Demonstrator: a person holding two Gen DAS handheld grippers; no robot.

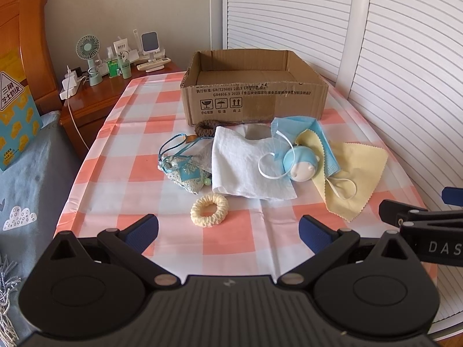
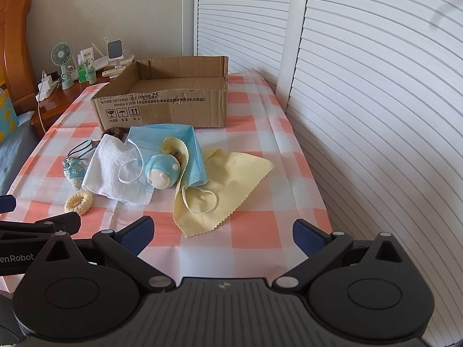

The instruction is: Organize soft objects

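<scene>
Both pairs of black tongs with blue pads hang over the near edge of the bench, spread wide with nothing between them: the left tongs [image 1: 228,231] and, beside them at 3 o'clock, the right tongs [image 2: 221,232]. Under them lies the pink-and-white checked tablecloth [image 1: 220,245] that covers the bench.

Just beyond the left tongs, at 12 o'clock, a cream crocheted hair ring [image 1: 209,210] lies flat on the cloth by itself. Beyond it a heap of soft things begins. At 11 o'clock sits a small blue-and-white patterned drawstring pouch [image 1: 185,173] with blue cords. Against it at 3 o'clock spreads a crumpled white cloth [image 1: 243,164]. A round blue-and-white soft doll head [image 1: 301,163] rests on a blue disposable face mask [image 2: 173,133], whose white ear loops trail over the white cloth. Under the mask, toward 4 o'clock, lies a pale yellow cloth with zigzag edges [image 2: 231,179].

Farther off, a brown knitted hair ring [image 1: 205,129] touches the foot of an open brown cardboard box [image 1: 254,98], which stands upright at the far end, showing nothing inside. At 10 o'clock from it, a wooden bedside cabinet [image 1: 95,98] carries a green desk fan [image 1: 88,49].
</scene>
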